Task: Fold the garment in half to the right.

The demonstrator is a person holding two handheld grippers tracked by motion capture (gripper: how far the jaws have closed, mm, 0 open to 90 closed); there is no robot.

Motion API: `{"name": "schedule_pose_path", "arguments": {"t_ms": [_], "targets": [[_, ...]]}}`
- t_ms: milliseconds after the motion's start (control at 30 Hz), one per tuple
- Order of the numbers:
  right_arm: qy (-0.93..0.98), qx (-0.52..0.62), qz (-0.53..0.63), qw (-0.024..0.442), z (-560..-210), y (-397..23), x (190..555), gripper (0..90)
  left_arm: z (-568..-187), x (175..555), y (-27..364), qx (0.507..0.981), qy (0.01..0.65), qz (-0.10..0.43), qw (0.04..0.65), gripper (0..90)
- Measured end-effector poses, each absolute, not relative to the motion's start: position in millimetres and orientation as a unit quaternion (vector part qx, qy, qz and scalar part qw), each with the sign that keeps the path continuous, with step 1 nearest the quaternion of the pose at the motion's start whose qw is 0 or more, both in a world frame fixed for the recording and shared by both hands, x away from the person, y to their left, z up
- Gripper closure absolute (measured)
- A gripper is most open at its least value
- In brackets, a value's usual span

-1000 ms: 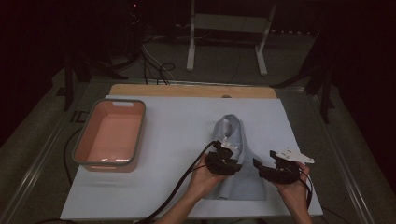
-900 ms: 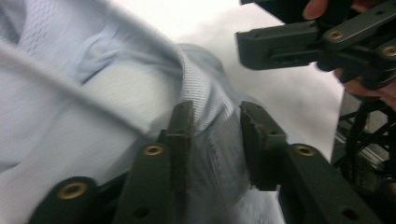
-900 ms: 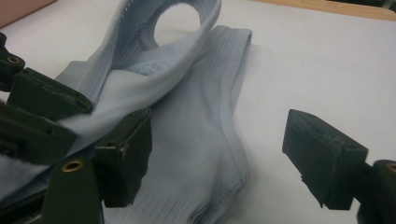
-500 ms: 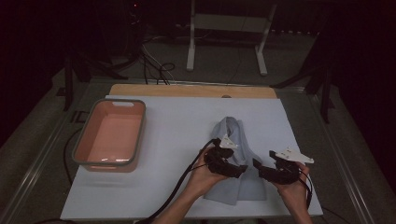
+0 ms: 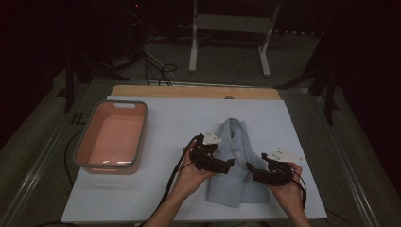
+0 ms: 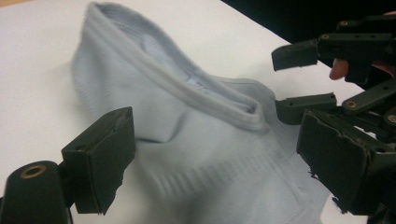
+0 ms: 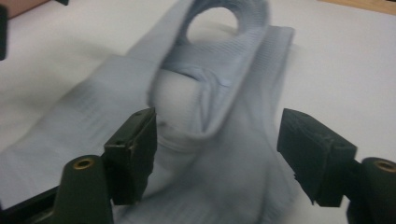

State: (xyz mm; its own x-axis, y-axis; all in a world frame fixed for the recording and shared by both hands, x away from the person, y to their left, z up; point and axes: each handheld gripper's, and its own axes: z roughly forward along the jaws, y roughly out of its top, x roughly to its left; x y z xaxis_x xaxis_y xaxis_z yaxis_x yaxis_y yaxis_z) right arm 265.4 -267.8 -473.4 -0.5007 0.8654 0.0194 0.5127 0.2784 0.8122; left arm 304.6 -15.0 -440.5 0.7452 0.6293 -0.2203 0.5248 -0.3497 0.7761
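A pale blue-grey garment [image 5: 235, 142] with a ribbed collar lies folded on the white board [image 5: 179, 123], collar end away from me. My left gripper [image 5: 230, 163] hovers over its left middle. Its jaws have just been opening and stand wide above the cloth [image 6: 196, 140] without pressing it. My right gripper [image 5: 249, 168] is at the garment's right near part, tips facing the left gripper's. Its jaws have just been closing a little but remain open, with a raised fold of the cloth [image 7: 219, 93] lying between them, untouched by the pads [image 7: 135, 149]. The right gripper [image 6: 303, 77] also appears in the left gripper view.
A pink tub [image 5: 80, 151] with a grey rim stands on the board's left side, nothing visible inside. A wooden strip [image 5: 189, 91] runs along the far edge. Cables trail from both grippers toward me. White frame legs [image 5: 193, 42] stand on the floor beyond the table.
The left gripper's jaws have opened and no longer pinch the garment. The left hand has shifted slightly over the cloth. The right hand has stayed where it was.
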Motion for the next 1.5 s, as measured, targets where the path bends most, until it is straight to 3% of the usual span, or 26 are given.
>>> {"name": "schedule_pose_path", "arguments": {"t_ms": [600,733,800,1033,1500], "targets": [[0.796,0.415,0.405,0.171,-479,-236,284,62.6,-444,306,9,0.810,0.373,0.069,0.446,12.9],[0.805,0.406,0.398,0.166,-480,-231,287,83.3,-444,306,12,0.809,0.376,0.070,0.447,13.9],[0.809,0.403,0.395,0.163,-480,-231,287,87.0,-445,306,12,0.808,0.377,0.070,0.448,14.0],[0.798,0.419,0.390,0.190,-475,-241,290,88.2,-448,306,9,0.807,0.377,0.065,0.449,15.8],[0.779,0.451,0.389,0.197,-473,-263,292,88.1,-456,304,-9,0.819,0.361,0.052,0.443,20.1]]}}
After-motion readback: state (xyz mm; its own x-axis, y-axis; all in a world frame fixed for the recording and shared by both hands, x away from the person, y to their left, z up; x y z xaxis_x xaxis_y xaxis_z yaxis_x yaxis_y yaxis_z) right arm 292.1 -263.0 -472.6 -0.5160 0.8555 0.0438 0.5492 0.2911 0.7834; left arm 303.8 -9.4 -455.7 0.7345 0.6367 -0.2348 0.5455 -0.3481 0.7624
